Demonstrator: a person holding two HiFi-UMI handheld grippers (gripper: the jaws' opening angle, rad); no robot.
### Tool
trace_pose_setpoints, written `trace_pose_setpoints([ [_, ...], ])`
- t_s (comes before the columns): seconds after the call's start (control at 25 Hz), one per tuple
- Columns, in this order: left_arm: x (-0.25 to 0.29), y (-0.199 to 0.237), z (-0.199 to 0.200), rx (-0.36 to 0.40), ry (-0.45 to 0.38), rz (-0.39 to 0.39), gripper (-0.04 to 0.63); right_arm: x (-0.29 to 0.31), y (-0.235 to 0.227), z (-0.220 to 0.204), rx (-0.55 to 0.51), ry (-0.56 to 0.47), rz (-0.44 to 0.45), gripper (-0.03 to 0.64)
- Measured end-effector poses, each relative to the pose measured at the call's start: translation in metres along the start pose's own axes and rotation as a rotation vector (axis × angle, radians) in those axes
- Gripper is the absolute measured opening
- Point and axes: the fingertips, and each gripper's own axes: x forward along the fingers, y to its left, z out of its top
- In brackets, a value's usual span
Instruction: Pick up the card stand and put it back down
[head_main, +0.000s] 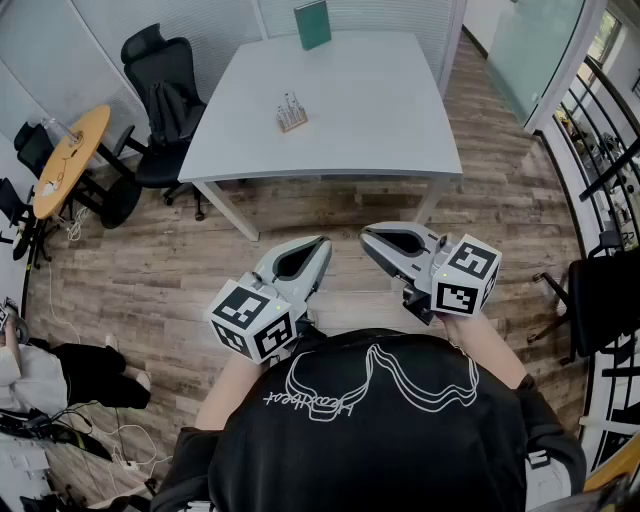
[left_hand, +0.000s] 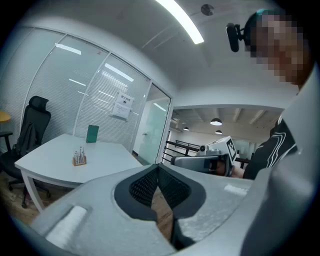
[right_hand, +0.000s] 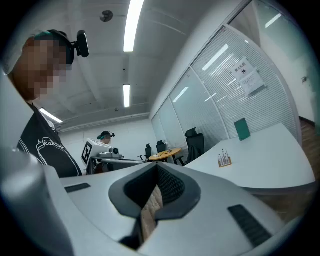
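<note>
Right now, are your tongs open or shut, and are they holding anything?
Left grey tongs: shut, holding nothing.
Right grey tongs: shut, holding nothing.

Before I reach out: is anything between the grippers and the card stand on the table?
Nothing visible: only bare table and floor separate the card stand from the left gripper and right gripper.
</note>
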Motion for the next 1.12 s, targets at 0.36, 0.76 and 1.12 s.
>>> trace_pose_setpoints([
  [0.36,0.007,-0.009,0.004,0.013,-0.006,0.009,0.012,-0.011,-0.001,0.003,-0.012,-0.011,0.006,0.006],
  [0.76,0.006,0.007,-0.001,-0.009,-0.018,0.030,0.012,0.003,-0.015,0.002,-0.008,-0.029,-0.022,0.008],
  [1.12,0.017,0.063,-0.008,-0.023,-0.036,0.039,0.014,0.038,-0.049,-0.010,0.007,0.008,-0.021,0.008],
])
